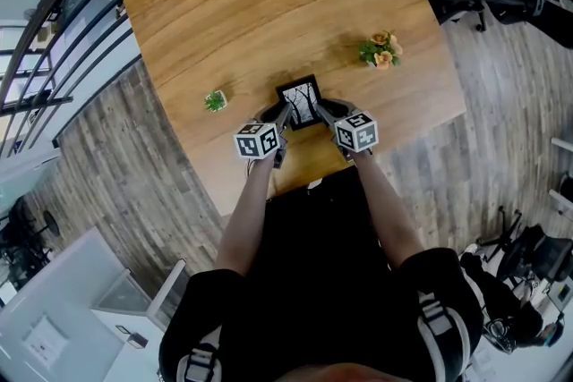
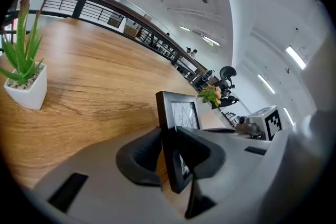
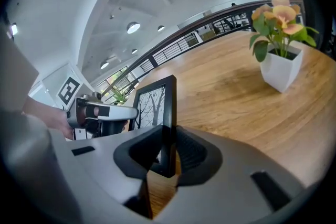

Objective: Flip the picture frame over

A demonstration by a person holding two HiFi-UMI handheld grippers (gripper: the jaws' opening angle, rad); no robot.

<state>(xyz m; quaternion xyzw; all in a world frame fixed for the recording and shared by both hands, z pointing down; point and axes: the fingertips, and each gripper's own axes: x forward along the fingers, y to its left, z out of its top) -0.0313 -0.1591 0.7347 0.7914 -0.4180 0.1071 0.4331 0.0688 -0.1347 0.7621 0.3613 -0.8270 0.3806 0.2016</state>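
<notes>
The black square picture frame with a drawing of bare trees [image 1: 299,101] is near the 6 o'clock edge of the light brown wooden table [image 1: 269,4], right in front of the person. It stands up on its edge, tipped a bit, with the tree side toward the person. I cannot tell if its bottom touches the wood. The left gripper [image 1: 283,115] is at the frame's 8 o'clock and the right gripper [image 1: 322,111] is at its 4 o'clock. Each one's jaws are only a little way apart and pinch one side edge of the frame. I think the flip is about halfway done. Next, both grippers need to tip the frame the same way together until the tree side lies on the table, then let go gently. The small green plant in a white pot [image 1: 215,101] at the frame's 9 o'clock is well apart, so it is not in the way.
</notes>
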